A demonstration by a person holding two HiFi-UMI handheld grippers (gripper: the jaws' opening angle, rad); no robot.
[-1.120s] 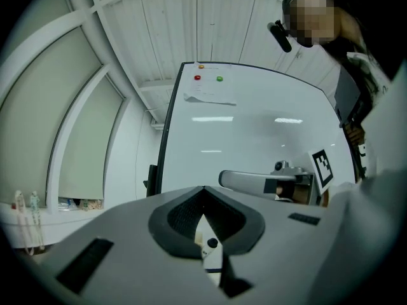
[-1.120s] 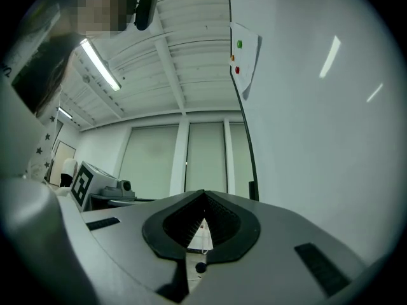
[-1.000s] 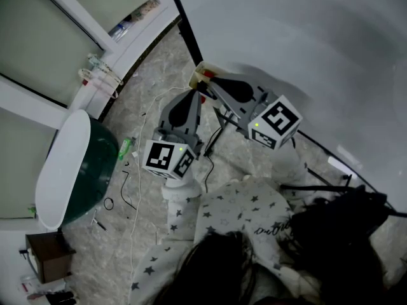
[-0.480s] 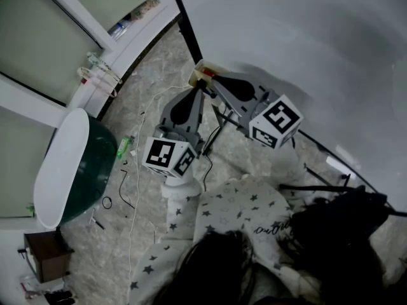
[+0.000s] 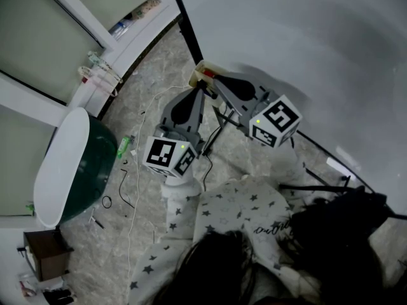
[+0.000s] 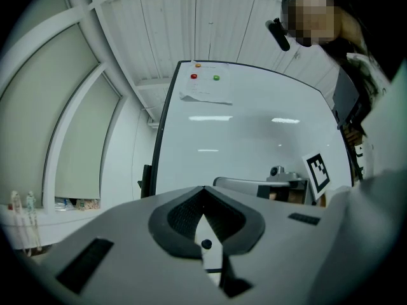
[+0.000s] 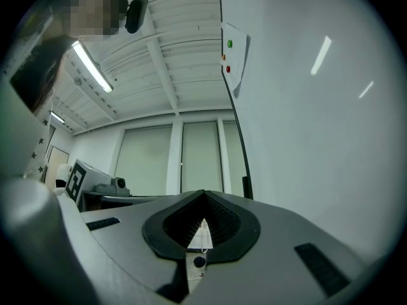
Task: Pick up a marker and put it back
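Note:
A small beige holder [image 5: 199, 72] with something red [image 5: 208, 75] in it, possibly a marker, sits at the lower corner of the whiteboard [image 5: 305, 43]. My left gripper [image 5: 200, 92] points up at it from just below, its jaws shut and empty. My right gripper [image 5: 215, 81] reaches in from the right, its tips beside the holder, also shut with nothing between them. In the left gripper view the left gripper [image 6: 203, 194] faces the whiteboard [image 6: 254, 138]. The right gripper [image 7: 203, 201] looks along the board's edge. No marker shows in either gripper view.
A green seat with a white top [image 5: 63, 164] stands at the left. On the marble floor lie a green bottle [image 5: 124, 147] and loose cables [image 5: 130, 192]. A brown box [image 5: 48, 254] sits at the bottom left. A paper sheet with magnets [image 6: 205, 88] hangs on the board.

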